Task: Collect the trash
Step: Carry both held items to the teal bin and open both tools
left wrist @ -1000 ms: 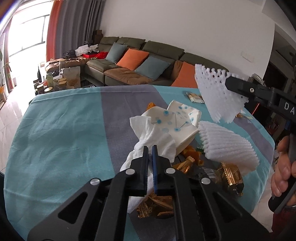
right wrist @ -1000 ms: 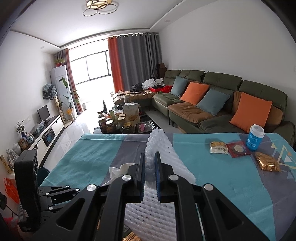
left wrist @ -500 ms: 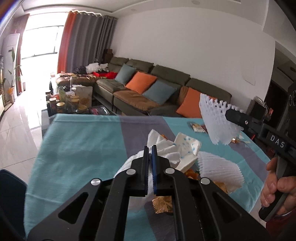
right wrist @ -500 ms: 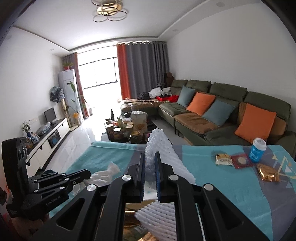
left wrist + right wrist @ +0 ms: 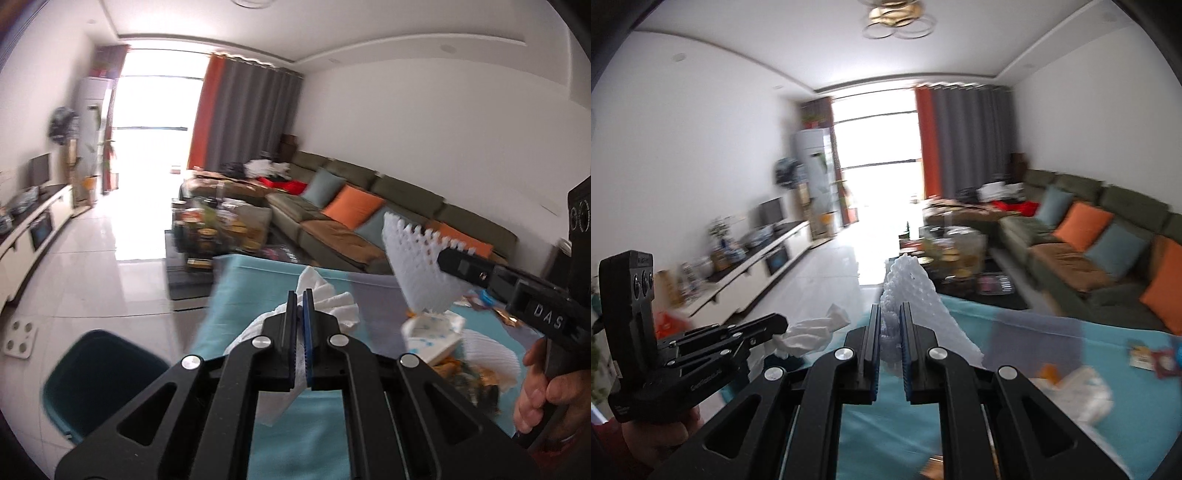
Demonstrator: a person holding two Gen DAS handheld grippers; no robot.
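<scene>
Crumpled white tissue (image 5: 334, 302) pinched in left gripper (image 5: 301, 295), ribbed foam netting (image 5: 916, 295) in right gripper (image 5: 890, 308)

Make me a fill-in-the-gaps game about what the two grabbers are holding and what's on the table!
1. The left gripper is shut on a crumpled white ____.
2. The right gripper is shut on a white foam ____.
3. The tablecloth is teal with a ____ stripe.
4. The cushions on the green sofa are blue-grey and ____.

Missing words: tissue; net; grey; orange
</scene>
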